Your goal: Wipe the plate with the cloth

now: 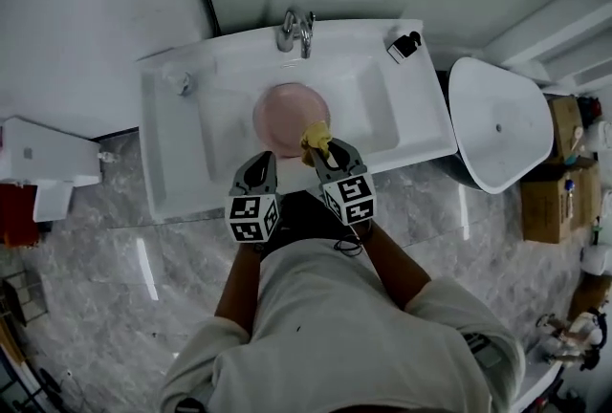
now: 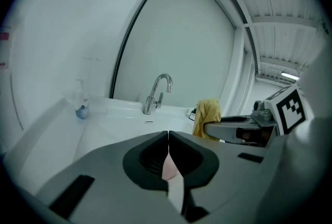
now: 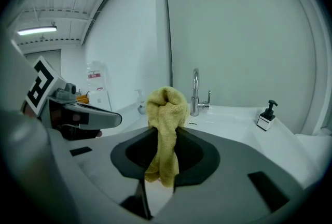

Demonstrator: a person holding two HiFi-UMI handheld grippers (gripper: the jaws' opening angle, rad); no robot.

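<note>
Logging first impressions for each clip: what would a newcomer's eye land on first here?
The pink plate over the white sink stands out, its near rim pinched in the shut left gripper. Beside it, the right gripper clamps a bunched yellow cloth at the plate's near right edge.

I can read no word, brand or number anywhere. The left gripper (image 1: 259,158) and the right gripper (image 1: 323,151) carry black-and-white square markers (image 1: 349,198), patterns without letters. A red-topped wall label (image 3: 94,76) is too small and blurred for me to read.
</note>
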